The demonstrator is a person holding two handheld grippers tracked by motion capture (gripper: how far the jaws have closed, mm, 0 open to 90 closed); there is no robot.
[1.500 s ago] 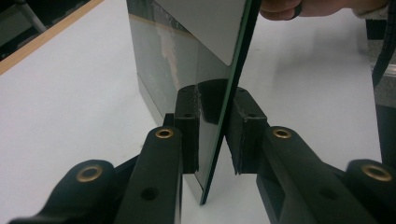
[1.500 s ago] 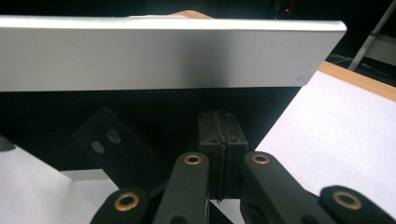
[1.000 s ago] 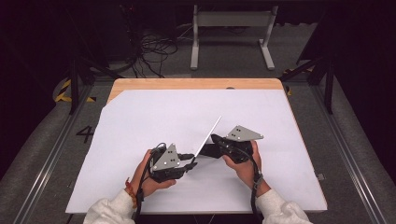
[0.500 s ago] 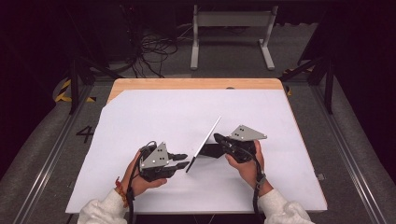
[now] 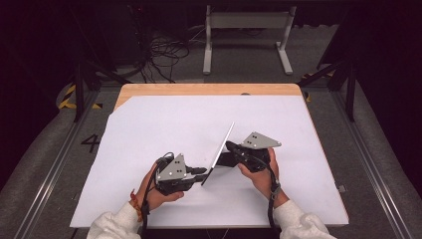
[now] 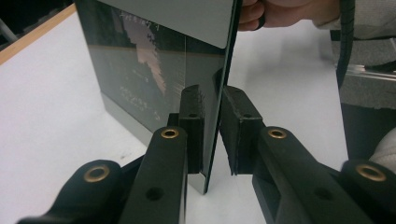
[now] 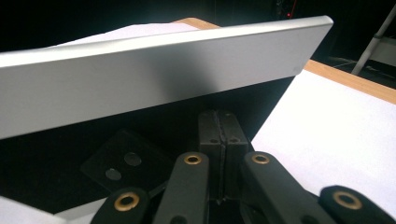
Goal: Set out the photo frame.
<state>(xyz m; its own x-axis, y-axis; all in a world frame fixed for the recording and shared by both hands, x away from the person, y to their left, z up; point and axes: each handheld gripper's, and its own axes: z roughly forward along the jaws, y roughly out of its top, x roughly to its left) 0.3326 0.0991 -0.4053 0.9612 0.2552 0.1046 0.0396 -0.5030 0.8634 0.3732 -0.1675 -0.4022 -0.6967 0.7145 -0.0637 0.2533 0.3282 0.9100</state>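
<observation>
A thin flat panel (image 5: 222, 148) with a silver back (image 7: 163, 60) and a dark glossy face (image 6: 154, 70) stands tilted on edge on the white sheet (image 5: 164, 119). My left gripper (image 5: 203, 173) reaches its near lower corner. Its jaws (image 6: 212, 126) have just been closing and now straddle the panel's edge. One pad lies against the glossy face, and a sliver of gap shows at the other. My right gripper (image 5: 230, 146) is behind the panel, under its leaning back. Its jaws (image 7: 218, 116) are shut pad to pad with nothing between them.
The white sheet covers a wooden table (image 5: 209, 89) with bare room all round the hands. A black plate with two holes (image 7: 126, 163) lies in the panel's shadow beside the right jaws. On the floor beyond stand a metal frame (image 5: 246, 30) and cables (image 5: 164, 50).
The left gripper has shifted slightly left and settled at the panel's near corner. The panel and the right hand have stayed put.
</observation>
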